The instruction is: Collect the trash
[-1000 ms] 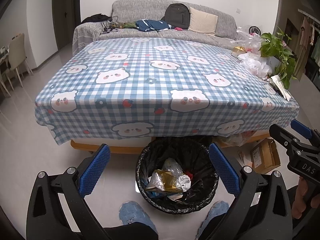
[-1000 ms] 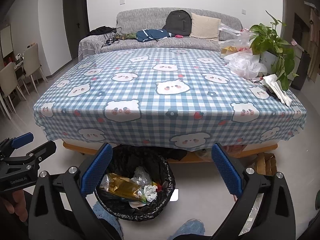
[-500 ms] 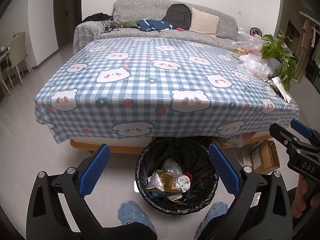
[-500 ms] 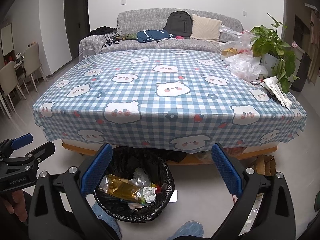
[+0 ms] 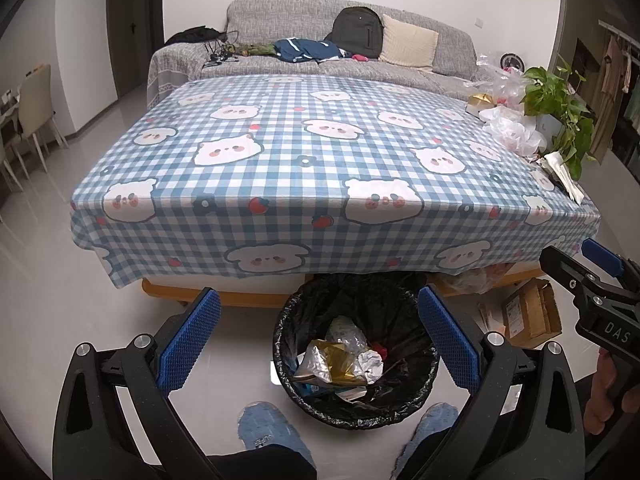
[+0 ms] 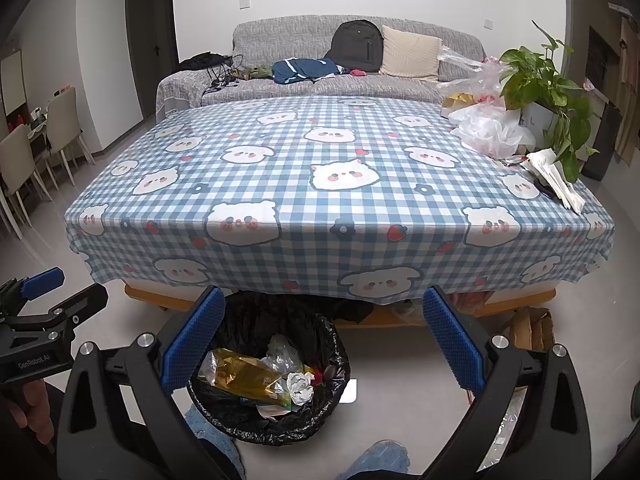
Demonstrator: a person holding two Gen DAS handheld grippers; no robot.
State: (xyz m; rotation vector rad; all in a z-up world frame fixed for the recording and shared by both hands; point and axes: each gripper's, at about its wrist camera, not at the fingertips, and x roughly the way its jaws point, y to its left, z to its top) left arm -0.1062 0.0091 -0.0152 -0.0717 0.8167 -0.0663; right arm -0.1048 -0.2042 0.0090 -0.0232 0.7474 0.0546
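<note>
- Left hand-held gripper (image 5: 318,338): jaws spread wide, nothing between the blue pads; held low over the floor, just above the near rim of the bin.
- Bin (image 5: 424,396): round, lined with a black bag, standing on the floor at the near edge of the worktop (image 5: 280,152), partly tucked under the hanging checked cloth. Holds crumpled foil (image 5: 370,362), a gold wrapper (image 5: 340,364) and scraps of paper. Contents light, crushable, crackly; no further handling judged necessary.
- Right hand-held gripper (image 6: 320,336): likewise wide open and empty, held low, the bin (image 6: 236,420) below and to its left.
- Remaining trash, likely candidates: white plastic bags (image 6: 490,132) bunched at the far right of the worktop, beside the potted plant (image 6: 540,80). Very light, soft, slippery film; will collapse under the pads. Best taken at a thick gathered fold or a knot, not a single loose layer, which would probably slide out.
- Folded white papers (image 6: 556,180): at the right edge of the worktop, near the plant. Thin, flat, limp; a pinch at the end overhanging the edge seems easiest. Whether they count as trash cannot be told.
- Cardboard box (image 5: 532,314): on the floor at right, under the worktop edge. Stiff, light, open flaps offer a grip.
</note>
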